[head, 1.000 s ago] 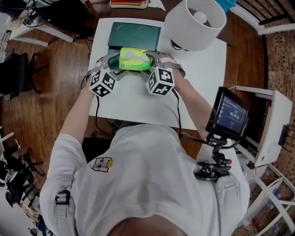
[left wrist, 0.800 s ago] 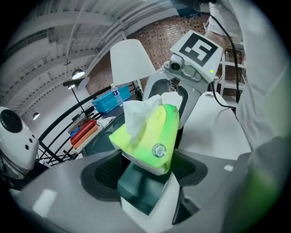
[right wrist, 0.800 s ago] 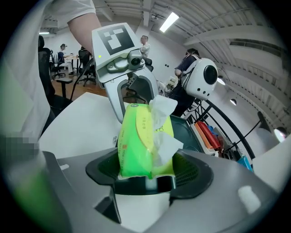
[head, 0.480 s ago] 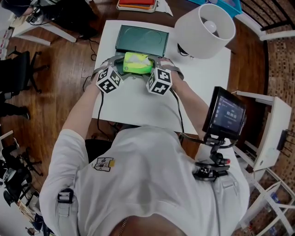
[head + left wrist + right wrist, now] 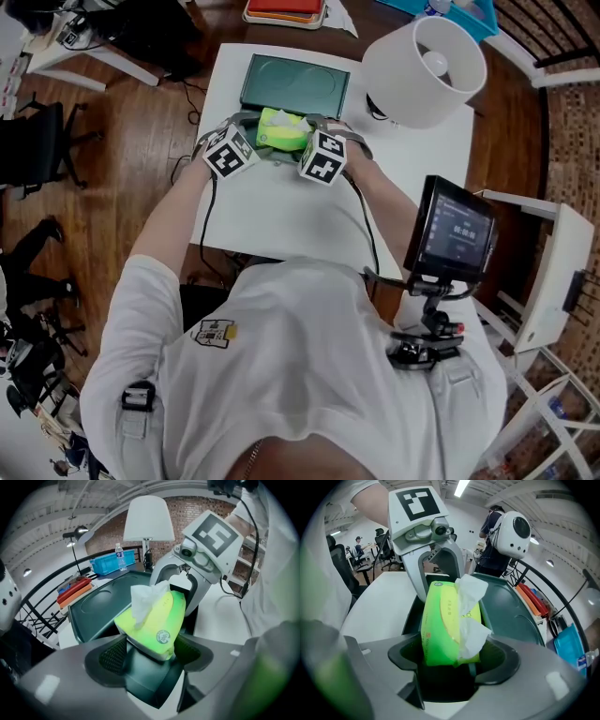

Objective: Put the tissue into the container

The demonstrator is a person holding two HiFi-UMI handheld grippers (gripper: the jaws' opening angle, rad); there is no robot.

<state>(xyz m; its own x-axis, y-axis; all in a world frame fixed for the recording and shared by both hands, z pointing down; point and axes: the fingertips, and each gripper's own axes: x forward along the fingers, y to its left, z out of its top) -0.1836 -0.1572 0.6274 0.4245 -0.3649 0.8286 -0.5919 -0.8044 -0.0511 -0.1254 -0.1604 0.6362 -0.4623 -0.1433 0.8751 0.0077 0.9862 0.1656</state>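
Note:
A bright green tissue pack [image 5: 283,130] with a white tissue sticking out of its top hangs between my two grippers. It is held over the near edge of the dark green container [image 5: 295,86], a shallow tray on the white table [image 5: 281,211]. My left gripper [image 5: 251,133] has the pack's left end [image 5: 152,620] between its pads, and its jaws are closing on it. My right gripper [image 5: 314,131] is shut on the other end [image 5: 447,623]. In each gripper view the opposite gripper shows behind the pack, with the tray [image 5: 98,606] [image 5: 511,611] beyond.
A white lamp shade [image 5: 424,58] stands at the table's far right, close to the tray. Red items [image 5: 286,7] and a blue bin [image 5: 459,7] lie beyond the table. A screen on a mount [image 5: 455,230] sits by the person's right side, with a white shelf [image 5: 553,272] further right.
The two grippers have drawn closer together with the pack between them. The pack looks shorter from above and stays at the tray's near edge.

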